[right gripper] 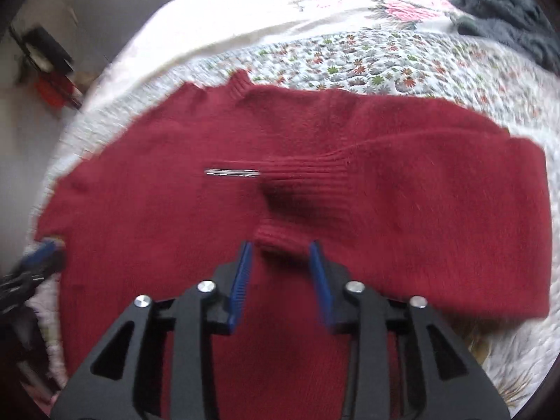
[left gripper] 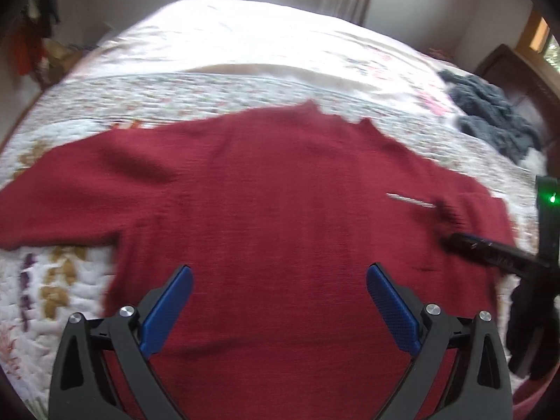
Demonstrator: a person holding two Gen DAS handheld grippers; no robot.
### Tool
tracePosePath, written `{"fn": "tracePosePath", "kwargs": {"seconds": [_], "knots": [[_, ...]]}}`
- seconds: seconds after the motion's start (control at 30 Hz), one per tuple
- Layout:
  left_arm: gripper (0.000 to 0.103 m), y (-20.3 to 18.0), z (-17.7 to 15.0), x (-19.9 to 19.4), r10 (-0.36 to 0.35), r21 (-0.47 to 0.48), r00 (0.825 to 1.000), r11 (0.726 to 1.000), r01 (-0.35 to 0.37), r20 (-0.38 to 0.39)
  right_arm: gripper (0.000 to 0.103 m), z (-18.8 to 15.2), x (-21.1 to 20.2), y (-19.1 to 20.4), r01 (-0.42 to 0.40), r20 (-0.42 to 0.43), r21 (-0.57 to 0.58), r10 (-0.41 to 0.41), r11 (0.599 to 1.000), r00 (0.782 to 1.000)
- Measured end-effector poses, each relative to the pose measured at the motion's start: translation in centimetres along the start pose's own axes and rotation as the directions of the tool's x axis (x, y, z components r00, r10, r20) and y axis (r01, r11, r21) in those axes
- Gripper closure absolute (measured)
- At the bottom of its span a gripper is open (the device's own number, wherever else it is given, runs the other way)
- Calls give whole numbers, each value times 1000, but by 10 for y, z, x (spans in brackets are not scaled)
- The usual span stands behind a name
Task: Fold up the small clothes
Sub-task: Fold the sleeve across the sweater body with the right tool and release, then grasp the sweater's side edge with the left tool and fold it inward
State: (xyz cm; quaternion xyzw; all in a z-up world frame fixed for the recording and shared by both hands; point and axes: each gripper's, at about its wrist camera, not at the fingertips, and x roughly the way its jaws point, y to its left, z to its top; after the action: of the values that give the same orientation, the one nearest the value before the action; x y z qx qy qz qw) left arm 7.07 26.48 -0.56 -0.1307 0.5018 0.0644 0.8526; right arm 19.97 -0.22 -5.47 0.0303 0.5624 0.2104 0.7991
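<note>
A: Garment? Where?

B: Dark red knit sweater (right gripper: 315,161), spread flat on the floral quilt (right gripper: 385,66) of a bed; ribbed collar at the far edge; one sleeve folded across the body, its ribbed cuff (right gripper: 280,238) near the middle; the other sleeve (left gripper: 59,196) lying straight out; a thin white streak (right gripper: 232,173) on the chest, can't tell what.

A: Grippers?

B: Left gripper (left gripper: 279,280) spread wide above the lower body, holding nothing; right gripper (right gripper: 281,255) narrowed around the cuff, whether its pads (right gripper: 245,262) press it I cannot tell.

A: Containers?

B: None seen; grey fuzzy cloth (right gripper: 507,10) heaped at the far corner of the quilt.
</note>
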Motion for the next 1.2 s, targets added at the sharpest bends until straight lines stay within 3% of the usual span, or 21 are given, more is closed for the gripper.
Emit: {"fn": "tracePosePath", "kwargs": {"seconds": [0.1,0.2,0.27,0.37,0.43,0.53,0.63,0.67,0.73,0.8,0.83,0.93,1.03,1.2], "knots": [[6,-28,9,11,-110,7,993,994,111,-51,68,-18,-27,-24,-48,32,76,45,996,998],[7,-65,17,34,-238,-5,961,971,240,-143,67,-41,-46,-51,-40,40,139,34,989,999],[10,-88,20,50,-287,-11,938,957,290,-195,67,-60,-58,-70,-55,47,188,47,981,998],[17,-124,23,83,-344,-33,894,936,349,-286,67,-83,-74,-88,-90,70,242,75,966,995],[23,-138,25,104,-360,-69,874,931,358,-325,67,-94,-80,-93,-106,89,259,85,960,992],[32,-154,27,129,-365,-105,861,930,351,-354,67,-107,-90,-97,-109,112,266,82,958,990],[55,-164,30,137,-333,-95,879,942,321,-340,67,-117,-96,-97,-89,118,249,61,964,991],[74,-165,31,137,-323,-97,885,946,308,-336,67,-120,-96,-97,-79,116,245,52,966,992],[82,-168,34,139,-299,-99,895,954,282,-332,67,-124,-96,-100,-72,113,250,45,966,993],[96,-167,36,135,-275,-87,910,962,261,-310,67,-126,-95,-104,-68,112,262,40,963,993],[98,-167,38,129,-277,-80,919,961,265,-280,67,-127,-96,-106,-62,113,264,33,962,993],[100,-159,45,107,-329,-85,925,944,318,-192,67,-127,-96,-108,-45,116,264,15,963,993],[101,-147,53,85,-377,-102,919,925,366,-118,67,-125,-97,-108,-18,114,261,-12,965,993],[101,-109,66,46,-337,-100,941,936,337,15,67,-115,-95,-108,-7,121,264,-26,964,992]]}}
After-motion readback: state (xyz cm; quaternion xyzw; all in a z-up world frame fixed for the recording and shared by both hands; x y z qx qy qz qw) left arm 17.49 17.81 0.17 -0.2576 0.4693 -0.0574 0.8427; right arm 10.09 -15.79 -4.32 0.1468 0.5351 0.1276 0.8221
